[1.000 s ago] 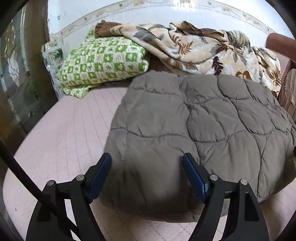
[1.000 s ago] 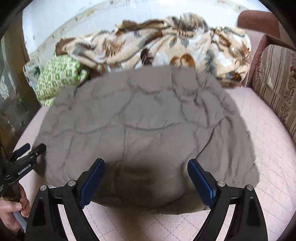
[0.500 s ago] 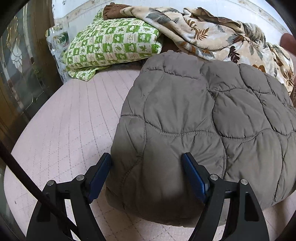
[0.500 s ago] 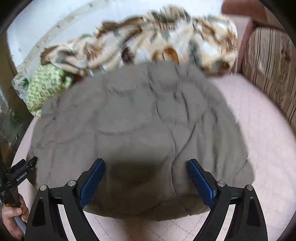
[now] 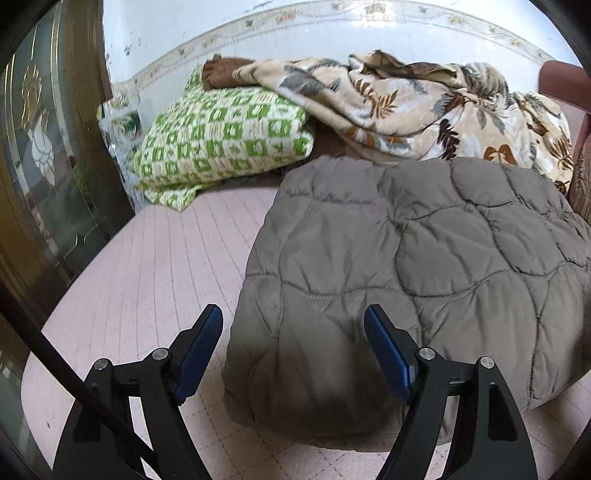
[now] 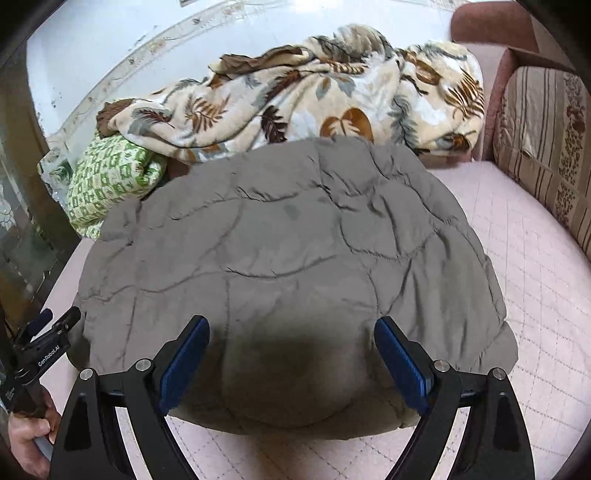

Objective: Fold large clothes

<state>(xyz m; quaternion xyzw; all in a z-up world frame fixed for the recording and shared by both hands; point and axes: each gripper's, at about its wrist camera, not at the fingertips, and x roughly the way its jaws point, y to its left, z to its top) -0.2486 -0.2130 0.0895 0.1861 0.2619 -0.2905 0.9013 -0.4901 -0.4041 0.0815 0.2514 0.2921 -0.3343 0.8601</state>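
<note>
At the far left of the left wrist view stands a dark wooden door with patterned glass [image 5: 40, 155], and beside it the pale pink quilted mattress [image 5: 155, 266] runs back to a white wall. A folded green-and-white checked blanket [image 5: 225, 136] sits at the head of the mattress, with a beige leaf-print blanket [image 5: 417, 107] heaped in a loose mound to its right and partly overlapping it. In front of both lies the grey quilted jacket [image 5: 424, 266], folded into a thick, roughly square bundle (its stitched panels puffed up); its far edge reaches the foot of the leaf-print mound. The left gripper [image 5: 293, 350] hovers over the bundle's near left corner with its blue-padded jaws spread wide, nothing between the pads, the left pad out over bare mattress. In the right wrist view, a hand [image 6: 31, 439] at the lower left edge grips the handle of that other tool. The right gripper [image 6: 291, 363] is likewise released, its jaws apart above the jacket's near edge and casting a dark shadow on the fabric. Further right the mattress lies bare up to a striped, floral-patterned cushion [image 6: 546, 147] and a reddish-brown armrest [image 6: 491, 26].
</note>
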